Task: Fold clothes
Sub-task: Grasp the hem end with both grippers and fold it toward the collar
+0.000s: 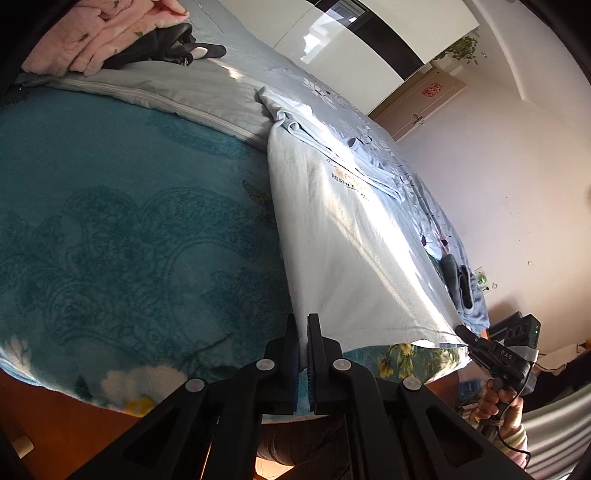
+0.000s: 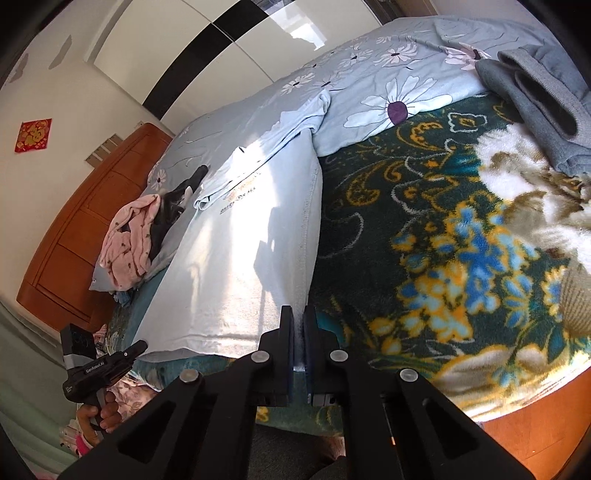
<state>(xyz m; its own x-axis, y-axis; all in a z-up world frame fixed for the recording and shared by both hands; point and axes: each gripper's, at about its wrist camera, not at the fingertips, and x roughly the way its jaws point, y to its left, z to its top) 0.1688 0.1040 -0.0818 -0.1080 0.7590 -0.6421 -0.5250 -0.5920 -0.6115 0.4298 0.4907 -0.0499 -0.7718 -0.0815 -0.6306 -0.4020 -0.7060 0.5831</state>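
OK, both grippers are pinched on the near hem of the shirt (image 1: 354,251), one corner each. Left gripper (image 1: 303,325) has its fingers nearly closed with white cloth in the gap; right gripper (image 2: 298,317) is the same on the other corner.

Shirt runs straight away from me, long axis from hem to collar, sleeves already folded in, print side up. Far end lies on the floral sheet (image 2: 369,74); near end sits on the fleece blanket (image 1: 110,221), hem right at the bed edge. Neither hand is nearer: both sit level on the hem, so my guess is the next fold goes forward along that axis, hem toward collar.

Surface is soft and grippy, so dragging may bunch the cloth.

Elsewhere: pink garment (image 2: 129,236) and a dark one at the left, grey sweater (image 2: 535,85) at the right, headboard (image 2: 74,240), wardrobe (image 2: 184,33).
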